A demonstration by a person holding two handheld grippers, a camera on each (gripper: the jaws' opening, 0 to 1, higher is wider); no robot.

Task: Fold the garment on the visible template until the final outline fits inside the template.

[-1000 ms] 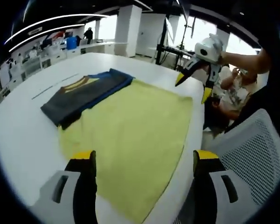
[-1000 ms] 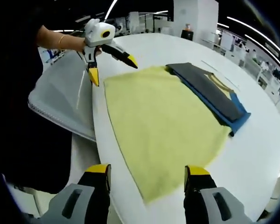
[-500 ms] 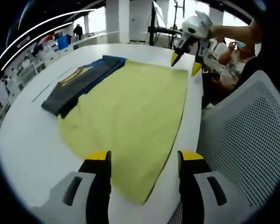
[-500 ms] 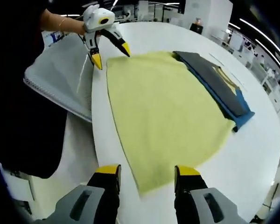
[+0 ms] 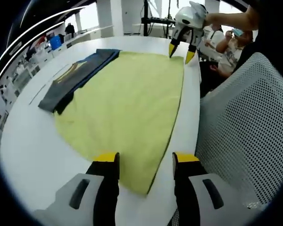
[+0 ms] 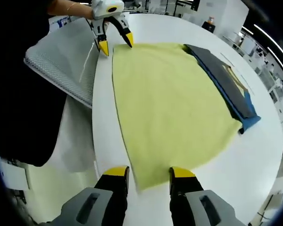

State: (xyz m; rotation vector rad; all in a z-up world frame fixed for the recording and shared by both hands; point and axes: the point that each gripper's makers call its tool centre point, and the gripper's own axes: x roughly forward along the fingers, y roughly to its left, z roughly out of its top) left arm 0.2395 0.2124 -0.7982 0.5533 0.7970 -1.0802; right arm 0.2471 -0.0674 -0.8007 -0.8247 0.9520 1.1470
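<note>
A large yellow cloth [image 5: 127, 99] [image 6: 170, 103] lies flat on the white table [image 5: 23, 141]. A folded dark grey and blue garment [image 5: 75, 77] [image 6: 226, 84] rests along its far side edge. My left gripper [image 5: 145, 162] is open, its jaws standing either side of one near corner of the yellow cloth. It appears at the top of the right gripper view [image 6: 116, 44]. My right gripper [image 6: 148, 174] is open astride the other near corner. Its yellow tips hover over that corner in the left gripper view [image 5: 180, 52].
A white mesh chair [image 5: 245, 122] [image 6: 61, 56] stands tight against the table edge beside the cloth. A person [image 5: 224, 44] sits beyond the table. Desks and office fittings fill the background. Bare table [image 6: 269, 155] lies past the dark garment.
Both grippers have come down toward the near corners of the yellow cloth, and each pair of jaws has narrowed. The cloth and the dark garment lie as before.
</note>
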